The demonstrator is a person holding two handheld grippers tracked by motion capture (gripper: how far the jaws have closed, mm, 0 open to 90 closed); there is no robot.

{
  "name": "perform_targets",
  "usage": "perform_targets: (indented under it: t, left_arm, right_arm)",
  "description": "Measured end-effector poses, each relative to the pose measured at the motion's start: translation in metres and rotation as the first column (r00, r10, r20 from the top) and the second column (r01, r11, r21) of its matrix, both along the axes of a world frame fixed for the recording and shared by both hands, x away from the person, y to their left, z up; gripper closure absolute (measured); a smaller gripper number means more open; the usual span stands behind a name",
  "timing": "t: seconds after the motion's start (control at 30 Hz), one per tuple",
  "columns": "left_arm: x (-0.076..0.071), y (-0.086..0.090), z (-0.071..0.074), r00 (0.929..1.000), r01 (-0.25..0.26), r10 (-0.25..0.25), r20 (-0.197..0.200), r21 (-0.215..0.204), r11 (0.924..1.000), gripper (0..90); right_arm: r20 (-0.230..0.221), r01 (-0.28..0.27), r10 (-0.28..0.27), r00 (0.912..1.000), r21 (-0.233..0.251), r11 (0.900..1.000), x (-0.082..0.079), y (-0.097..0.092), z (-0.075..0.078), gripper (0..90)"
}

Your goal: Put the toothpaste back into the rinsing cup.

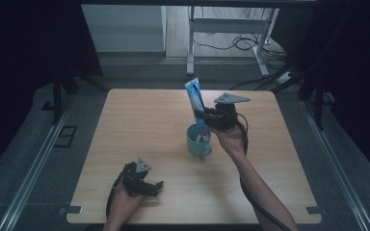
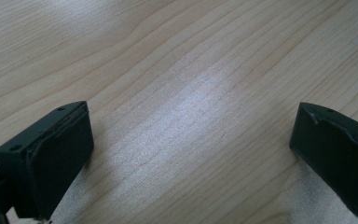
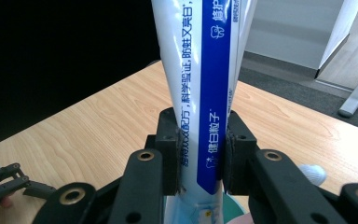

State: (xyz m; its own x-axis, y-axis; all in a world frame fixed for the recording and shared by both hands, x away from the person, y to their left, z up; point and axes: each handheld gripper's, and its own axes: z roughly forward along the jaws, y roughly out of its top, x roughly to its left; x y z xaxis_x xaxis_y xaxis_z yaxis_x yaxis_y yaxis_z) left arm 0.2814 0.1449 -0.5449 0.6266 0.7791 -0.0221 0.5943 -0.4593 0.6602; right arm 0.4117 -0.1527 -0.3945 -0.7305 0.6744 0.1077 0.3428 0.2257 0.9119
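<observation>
Left gripper [image 1: 147, 185] low at the near-left of the tabletop [image 1: 139, 125], held in the left hand [image 1: 123, 202], which comes in from the bottom edge. Fingers [image 2: 58, 158] spread wide, nothing between them, pointing down and to the right, close over the wood. Grey plate on top faces up.

Right gripper [image 1: 201, 115] raised over mid-table, right forearm [image 1: 255, 187] reaching in diagonally from the bottom right, right hand [image 1: 229, 134] wrapped round the body from behind. It points left, roughly level. Fingers [image 3: 170, 149] clamped on both flat sides of a toothpaste tube [image 3: 205, 93], which stands upright between them. Cable trails back along the forearm.
</observation>
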Motion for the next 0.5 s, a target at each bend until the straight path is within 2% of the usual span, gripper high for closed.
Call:
perform_targets:
  t: [0.13,0.5]
  left_arm:
    - [0.0,0.0,0.0,1.0,0.0,0.0,0.0,0.0,1.0,0.0]
    - [0.0,0.0,0.0,1.0,0.0,0.0,0.0,-0.001,1.0,0.0]
  right_arm:
    - [0.002,0.0,0.0,1.0,-0.004,1.0,0.001,0.003,-0.007,72.4]
    - [-0.028,0.012,-0.013,0.9995,-0.021,0.9997,0.006,0.007,-0.029,72.3]
